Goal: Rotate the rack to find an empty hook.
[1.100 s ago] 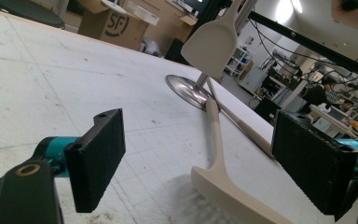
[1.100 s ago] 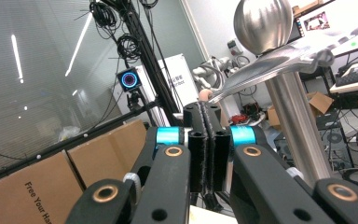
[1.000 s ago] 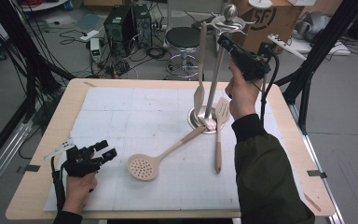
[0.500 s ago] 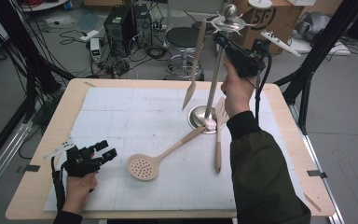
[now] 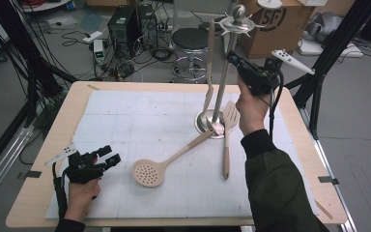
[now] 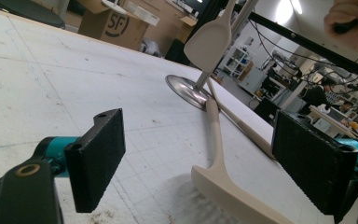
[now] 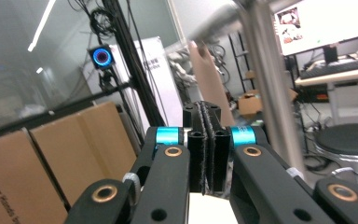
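your right gripper (image 5: 233,58) is raised beside the tall silver utensil stand (image 5: 221,94), jaws pressed together on nothing. your left gripper (image 5: 107,158) rests on the white mat (image 5: 125,121), jaws spread wide.

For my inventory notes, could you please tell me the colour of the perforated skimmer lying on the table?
The skimmer is cream-beige all over, clearest in the high view.

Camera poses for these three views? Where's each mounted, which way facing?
High view: above the person's side, looking forward and down on the table; both forearms and hand-held grippers show.
Left gripper view: low over the table, facing the stand; open jaws.
Right gripper view: raised, facing the stand's pole; shut jaws.
Shared: the stand and hanging spatula.
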The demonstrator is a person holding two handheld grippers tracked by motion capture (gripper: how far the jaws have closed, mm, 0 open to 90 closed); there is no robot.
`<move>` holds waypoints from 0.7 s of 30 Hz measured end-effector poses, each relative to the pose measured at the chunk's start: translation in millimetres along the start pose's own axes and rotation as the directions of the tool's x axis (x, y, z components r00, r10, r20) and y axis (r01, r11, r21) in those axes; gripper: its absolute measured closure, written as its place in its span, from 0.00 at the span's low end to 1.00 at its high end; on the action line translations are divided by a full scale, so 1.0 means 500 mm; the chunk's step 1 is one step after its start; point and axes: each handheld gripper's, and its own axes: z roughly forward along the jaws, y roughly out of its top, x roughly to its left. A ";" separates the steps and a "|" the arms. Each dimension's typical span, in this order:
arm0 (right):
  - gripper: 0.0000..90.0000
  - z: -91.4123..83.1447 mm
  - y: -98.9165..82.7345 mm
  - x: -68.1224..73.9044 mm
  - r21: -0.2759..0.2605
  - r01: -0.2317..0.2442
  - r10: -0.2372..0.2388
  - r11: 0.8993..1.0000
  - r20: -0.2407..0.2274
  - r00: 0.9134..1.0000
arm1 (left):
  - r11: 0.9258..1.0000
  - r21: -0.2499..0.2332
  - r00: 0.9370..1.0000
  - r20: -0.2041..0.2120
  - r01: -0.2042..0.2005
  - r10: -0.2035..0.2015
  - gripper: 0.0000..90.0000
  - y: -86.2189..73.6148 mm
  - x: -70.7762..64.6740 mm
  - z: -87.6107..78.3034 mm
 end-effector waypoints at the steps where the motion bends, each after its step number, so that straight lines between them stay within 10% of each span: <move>1: 0.98 -0.005 -0.006 -0.004 0.007 0.004 -0.004 1.000 0.006 1.000 | 1.000 0.001 1.000 0.001 0.001 -0.001 0.20 0.000 0.000 0.000; 7: 0.96 -0.038 -0.037 -0.024 0.072 0.025 -0.027 0.997 0.027 0.999 | 1.000 0.007 1.000 -0.002 -0.004 0.004 0.20 -0.001 0.000 0.000; 14: 0.56 -0.059 -0.074 -0.047 0.134 0.010 -0.020 0.991 0.072 0.997 | 1.000 0.004 1.000 0.001 -0.002 0.002 0.20 -0.002 -0.001 0.002; 21: 0.50 -0.065 -0.093 -0.059 0.158 0.006 -0.021 0.987 0.097 0.995 | 1.000 0.005 1.000 -0.004 -0.004 0.004 0.20 -0.002 0.000 0.002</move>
